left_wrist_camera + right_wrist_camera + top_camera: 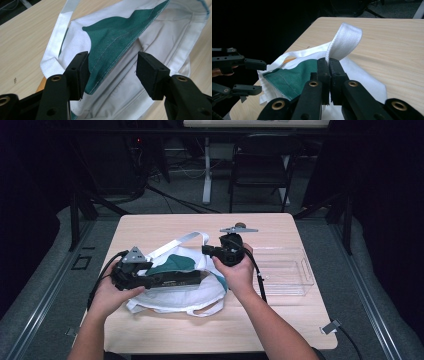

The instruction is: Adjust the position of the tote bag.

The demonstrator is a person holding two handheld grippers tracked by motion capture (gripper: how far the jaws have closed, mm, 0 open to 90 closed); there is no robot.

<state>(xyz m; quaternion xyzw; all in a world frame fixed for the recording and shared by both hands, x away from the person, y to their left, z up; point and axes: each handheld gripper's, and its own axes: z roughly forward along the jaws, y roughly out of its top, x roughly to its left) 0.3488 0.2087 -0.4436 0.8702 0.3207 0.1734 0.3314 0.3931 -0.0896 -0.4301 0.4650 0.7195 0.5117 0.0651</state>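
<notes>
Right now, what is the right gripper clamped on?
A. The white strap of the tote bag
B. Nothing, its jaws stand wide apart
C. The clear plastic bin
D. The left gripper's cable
A: in the right gripper view, the right gripper has its jaws pressed together on the white strap of the tote bag.

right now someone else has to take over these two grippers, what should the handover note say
Left gripper: jaws open, straddling the green-printed edge of the white tote bag at its mouth, pads not pressing.
Right gripper: shut on the bag's white strap, holding that side up.
Bag lies mid-table; clear plastic bin sits right of it.
Done: one side pinched and lifted.
Left: probably grip the other edge and spread the mouth.
</notes>
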